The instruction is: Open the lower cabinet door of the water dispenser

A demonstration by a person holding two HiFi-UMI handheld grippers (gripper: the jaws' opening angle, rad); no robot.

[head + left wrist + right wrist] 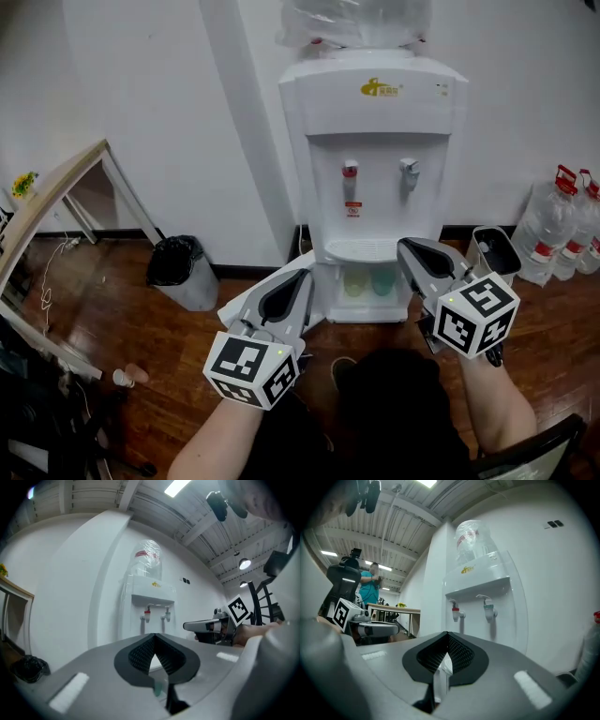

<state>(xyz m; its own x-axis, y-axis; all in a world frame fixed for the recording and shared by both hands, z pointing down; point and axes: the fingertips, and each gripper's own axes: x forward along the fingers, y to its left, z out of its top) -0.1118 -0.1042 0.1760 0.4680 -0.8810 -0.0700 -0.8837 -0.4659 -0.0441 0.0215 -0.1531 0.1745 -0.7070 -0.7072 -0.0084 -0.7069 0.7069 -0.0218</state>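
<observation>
Two grippers, both empty: the left gripper has its jaws together at the tips with nothing between them, and the right gripper is fully closed, likewise on nothing. I hold both level, pointed at the water dispenser and well short of touching it.

The lower cabinet door sits at the foot of the dispenser, just under the drip tray. In my head view it lies between the two gripper tips, and it looks closed.

I'd expect thin plastic on a side hinge: light, a little flexible, smooth enough to slip off the jaws, and probably held by a weak catch. I'd take it at the free edge or any lip there, but I can't tell from here which side is hinged or whether there is a handle. I'd pull gently, since a big bottle rides on top.

The door itself is a small, pale, see-through panel with two greenish shapes behind it.
</observation>
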